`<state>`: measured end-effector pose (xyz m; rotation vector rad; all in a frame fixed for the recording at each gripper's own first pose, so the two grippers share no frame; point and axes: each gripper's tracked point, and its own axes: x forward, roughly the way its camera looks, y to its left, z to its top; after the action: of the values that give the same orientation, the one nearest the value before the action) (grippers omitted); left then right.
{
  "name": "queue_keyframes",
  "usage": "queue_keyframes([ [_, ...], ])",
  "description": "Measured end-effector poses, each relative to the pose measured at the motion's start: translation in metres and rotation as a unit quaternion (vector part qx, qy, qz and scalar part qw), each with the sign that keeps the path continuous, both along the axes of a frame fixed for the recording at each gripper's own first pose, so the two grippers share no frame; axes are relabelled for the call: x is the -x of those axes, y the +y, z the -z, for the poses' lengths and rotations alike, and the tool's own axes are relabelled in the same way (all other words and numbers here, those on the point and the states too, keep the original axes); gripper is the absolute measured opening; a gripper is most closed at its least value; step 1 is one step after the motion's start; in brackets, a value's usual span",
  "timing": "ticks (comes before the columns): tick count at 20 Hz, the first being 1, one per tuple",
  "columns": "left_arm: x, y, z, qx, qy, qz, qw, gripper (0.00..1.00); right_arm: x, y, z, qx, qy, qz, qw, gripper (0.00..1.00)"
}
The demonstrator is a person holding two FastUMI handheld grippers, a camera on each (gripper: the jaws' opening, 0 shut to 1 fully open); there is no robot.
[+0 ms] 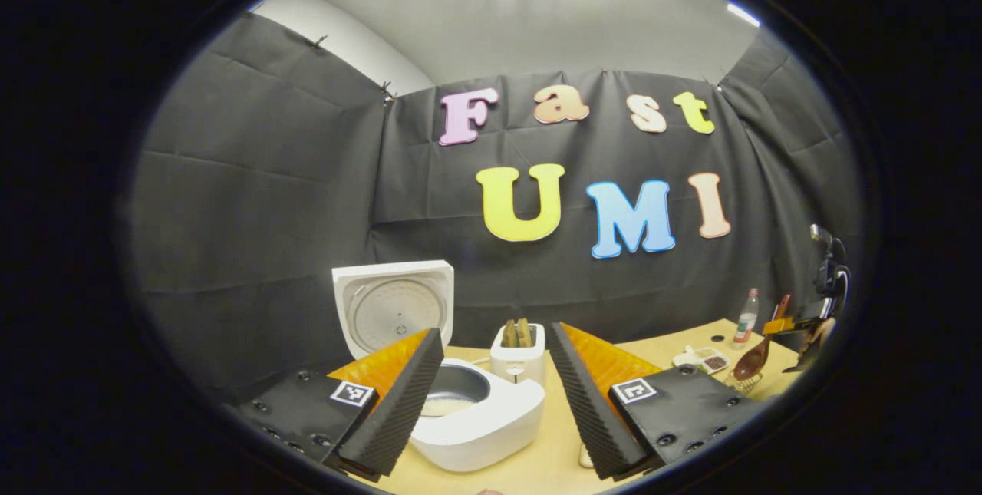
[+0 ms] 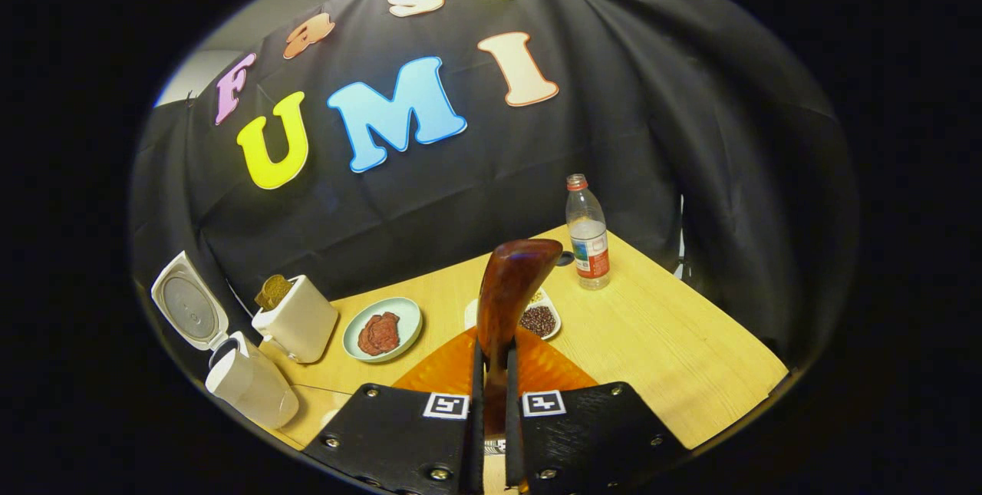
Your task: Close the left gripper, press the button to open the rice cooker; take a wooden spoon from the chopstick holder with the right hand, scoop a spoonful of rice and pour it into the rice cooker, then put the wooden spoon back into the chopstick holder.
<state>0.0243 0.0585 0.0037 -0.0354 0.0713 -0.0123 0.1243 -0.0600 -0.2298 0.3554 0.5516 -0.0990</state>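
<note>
Wooden spoon: reddish-brown polished wooden spoon (image 2: pixel 506 303), handle clamped between my right gripper's fingers, bowl end standing up and away from me over the table; in the left gripper view it shows far right (image 1: pixel 753 359), bowl hanging down above a wire rack.
Right gripper (image 2: pixel 491 403): both fingers pressed tight on the spoon handle, only the handle's width between them.
Left gripper (image 1: pixel 495 395): my fingers spread wide, holding nothing, hovering in front of the cooker.
Rice cooker: white rounded rice cooker (image 1: pixel 479 418), lid (image 1: pixel 393 307) swung up and standing open, metal inner pot exposed with a pale layer at its bottom; it sits at the table's left end (image 2: pixel 249 380).
Toaster: small white toaster with brown slices in its slots (image 1: pixel 518 349), just behind the cooker.
Plate: pale green round plate with dark red slices (image 2: pixel 382 330), near the toaster.
Divided dish: white dish holding dark grains (image 2: pixel 541 318), just behind the spoon.
Bottle: clear plastic bottle with red cap (image 2: pixel 588 234), toward the back edge.
Table: light wooden table top (image 2: pixel 660 341).
</note>
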Motion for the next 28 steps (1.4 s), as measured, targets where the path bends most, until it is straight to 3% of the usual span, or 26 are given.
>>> queue_keyframes([
  [7, 0.009, -0.006, -0.004, -0.017, 0.002, -0.006, 1.0, 0.98, 0.005, 0.004, 0.046, -0.024, 0.035, 0.001, 0.999, 0.11],
  [15, 0.013, -0.004, -0.009, -0.022, 0.0, -0.017, 1.0, 0.98, 0.008, 0.002, 0.072, -0.041, 0.058, 0.006, 0.997, 0.12],
  [19, 0.012, -0.013, -0.009, -0.02, 0.0, -0.011, 1.0, 0.98, 0.011, -0.007, 0.064, -0.038, 0.044, 0.013, 0.998, 0.15],
  [21, 0.01, -0.018, -0.01, -0.016, -0.001, -0.005, 1.0, 0.94, 0.012, -0.015, 0.059, -0.033, 0.037, 0.016, 0.999, 0.25],
  [23, 0.007, -0.025, -0.009, -0.014, -0.003, 0.002, 1.0, 1.0, 0.02, -0.03, 0.054, -0.021, 0.036, 0.021, 0.999, 0.45],
  [24, 0.005, -0.028, -0.008, -0.013, -0.003, 0.006, 1.0, 1.0, 0.023, -0.034, 0.052, -0.018, 0.036, 0.024, 0.999, 0.45],
  [26, 0.001, -0.035, -0.007, -0.007, -0.004, 0.015, 1.0, 1.0, 0.032, -0.043, 0.045, -0.011, 0.035, 0.03, 0.999, 0.6],
  [27, -0.001, -0.037, -0.007, -0.004, -0.004, 0.019, 1.0, 0.94, 0.032, -0.049, 0.044, -0.001, 0.034, 0.035, 0.999, 0.65],
  [28, -0.003, -0.039, -0.007, -0.003, -0.005, 0.023, 1.0, 0.98, 0.035, -0.056, 0.041, 0.013, 0.03, 0.04, 0.999, 0.77],
])
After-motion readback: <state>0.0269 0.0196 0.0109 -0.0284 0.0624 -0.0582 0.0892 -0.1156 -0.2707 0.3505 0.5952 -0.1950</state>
